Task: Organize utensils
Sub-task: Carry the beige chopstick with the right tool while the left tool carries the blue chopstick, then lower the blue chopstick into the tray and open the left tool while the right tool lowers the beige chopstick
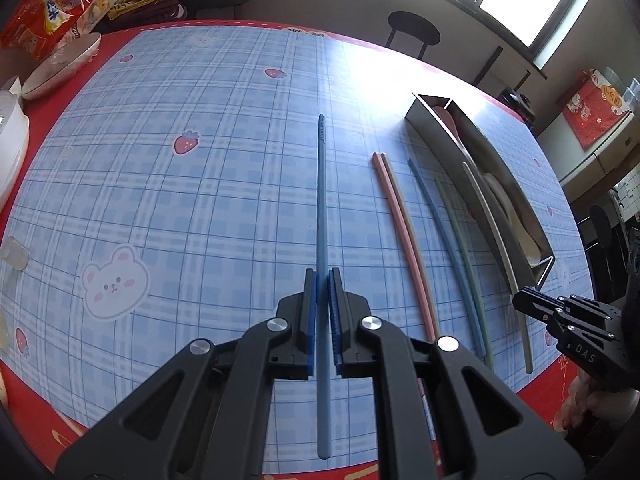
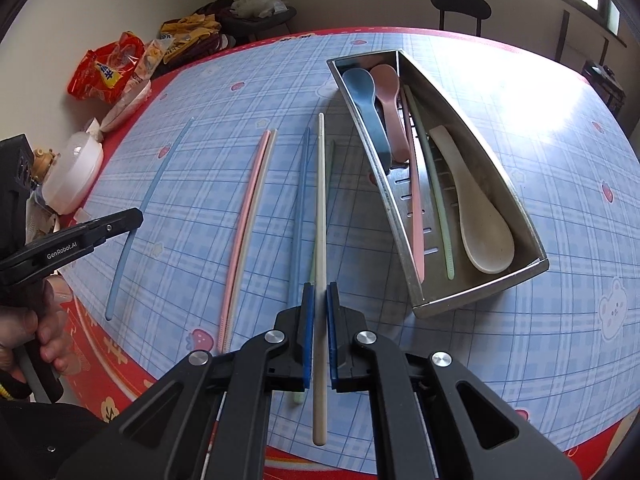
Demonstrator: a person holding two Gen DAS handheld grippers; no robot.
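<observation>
Both sets of jaws closed, one chopstick apiece. Left gripper [image 1: 323, 280] clamped on the light blue chopstick [image 1: 322, 200], pads pinching it towards its blunt end, long tip reaching out over the table [image 1: 200, 120]. Right gripper [image 2: 319, 296] clamped on the cream chopstick [image 2: 320, 200] the same way, thick end poking back past the pads.

Looks light, thin and stiff, smooth plastic by the sheen, so liable to swivel in a pinch taken this far from the middle; a hold nearer the balance point probably steadier. Little risk of breakage, more of slipping or rolling.

Flat on the table between the grippers: a pink chopstick [image 2: 244, 220] touching a pale one, a darker blue chopstick [image 2: 300, 200] and a green chopstick [image 1: 460, 240] just beside it.

Metal tray [image 2: 484, 296] to the right, well apart from the held sticks, already taking spoons and two chopsticks. Long narrow opening, so lengthwise alignment probably needed before release.
</observation>
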